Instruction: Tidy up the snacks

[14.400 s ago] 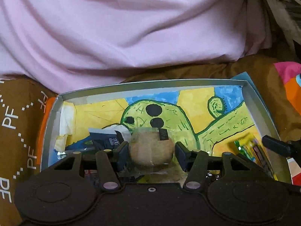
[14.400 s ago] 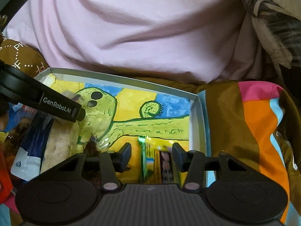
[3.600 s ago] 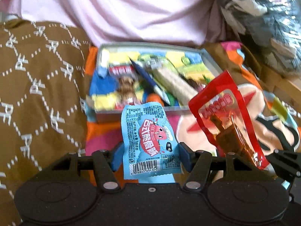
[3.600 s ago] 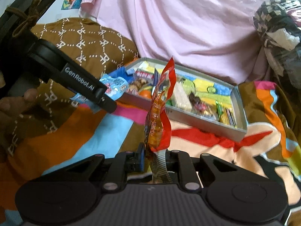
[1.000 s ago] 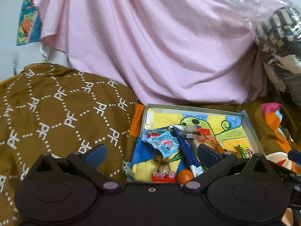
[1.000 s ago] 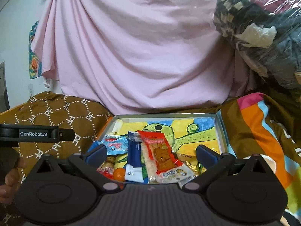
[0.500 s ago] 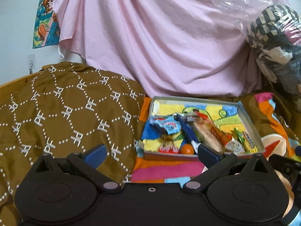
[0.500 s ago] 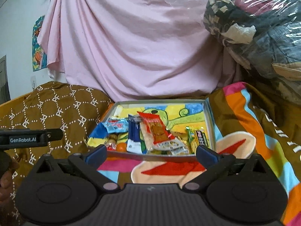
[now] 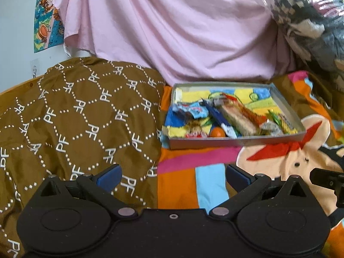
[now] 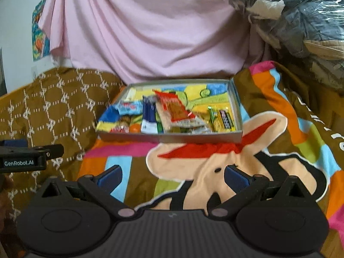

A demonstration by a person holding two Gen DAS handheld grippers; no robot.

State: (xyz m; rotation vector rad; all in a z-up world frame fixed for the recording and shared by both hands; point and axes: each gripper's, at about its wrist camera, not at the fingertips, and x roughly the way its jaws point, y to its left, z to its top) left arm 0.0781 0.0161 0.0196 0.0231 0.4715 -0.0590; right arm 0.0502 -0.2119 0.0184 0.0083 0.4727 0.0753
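Note:
A shallow grey box (image 9: 236, 142) (image 10: 172, 138) with a cartoon lining sits on the bedspread and holds several snack packets. Among them are a light blue packet (image 9: 191, 109) (image 10: 126, 108), a dark blue and white packet (image 9: 219, 118) (image 10: 149, 116), a red packet (image 10: 174, 107) lying on a pale cracker pack (image 9: 238, 120), a small orange ball (image 9: 217, 132) and yellow-green packets (image 10: 223, 118). My left gripper (image 9: 173, 175) is open and empty, well short of the box. My right gripper (image 10: 173, 176) is also open and empty, hanging above the bedspread.
A brown patterned pillow (image 9: 75, 116) lies left of the box. A pink sheet (image 9: 172, 32) hangs behind it. Plastic-wrapped bedding (image 10: 290, 21) is piled at the right. The colourful cartoon bedspread (image 10: 215, 167) fills the foreground. The left gripper's body (image 10: 28, 157) shows at the right wrist view's left edge.
Both grippers have drawn further back from the box, which now looks smaller and farther off. Both stay open and empty. The snacks in the box have not shifted.

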